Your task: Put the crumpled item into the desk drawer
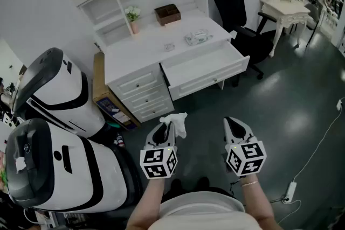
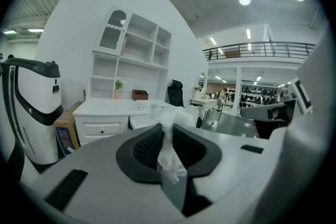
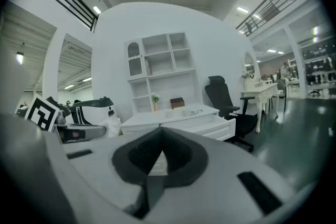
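Note:
A crumpled white tissue is pinched in my left gripper, held in the air in front of the white desk. In the left gripper view the tissue sits squeezed between the dark pads and sticks out past them. The desk drawer stands pulled open at the right of the desk, well beyond both grippers. My right gripper hovers beside the left one, its jaws together and nothing in them; its own view shows the pads meeting at the tip.
A black office chair stands right of the open drawer. Two large white and black machines fill the left side. A cardboard box leans against the desk's left flank. A small plant, a brown box and a packet are on the desktop.

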`<action>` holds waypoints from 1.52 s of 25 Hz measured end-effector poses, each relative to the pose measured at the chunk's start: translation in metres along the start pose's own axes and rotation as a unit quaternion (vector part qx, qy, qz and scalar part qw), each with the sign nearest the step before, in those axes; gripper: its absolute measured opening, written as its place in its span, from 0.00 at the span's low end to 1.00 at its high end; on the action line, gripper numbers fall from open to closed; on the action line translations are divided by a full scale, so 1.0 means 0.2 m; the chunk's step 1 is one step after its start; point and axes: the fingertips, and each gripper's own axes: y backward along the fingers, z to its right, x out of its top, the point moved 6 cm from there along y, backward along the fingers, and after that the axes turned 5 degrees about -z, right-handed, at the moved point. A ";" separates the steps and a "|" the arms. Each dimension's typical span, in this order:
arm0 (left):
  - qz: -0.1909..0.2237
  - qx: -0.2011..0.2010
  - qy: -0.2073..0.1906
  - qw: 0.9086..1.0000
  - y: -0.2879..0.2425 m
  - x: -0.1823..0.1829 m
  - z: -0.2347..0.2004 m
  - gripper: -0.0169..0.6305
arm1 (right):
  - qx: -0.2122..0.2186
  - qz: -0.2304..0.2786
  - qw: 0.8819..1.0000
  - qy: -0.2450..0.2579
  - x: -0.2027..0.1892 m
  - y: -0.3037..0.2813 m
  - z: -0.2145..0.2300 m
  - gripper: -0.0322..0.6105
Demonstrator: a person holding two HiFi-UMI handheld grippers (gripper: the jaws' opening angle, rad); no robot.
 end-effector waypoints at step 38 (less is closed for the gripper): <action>0.021 0.039 0.015 0.999 -0.46 0.17 -0.15 0.11 | -0.036 0.005 0.999 -0.012 0.11 -0.38 0.32 0.05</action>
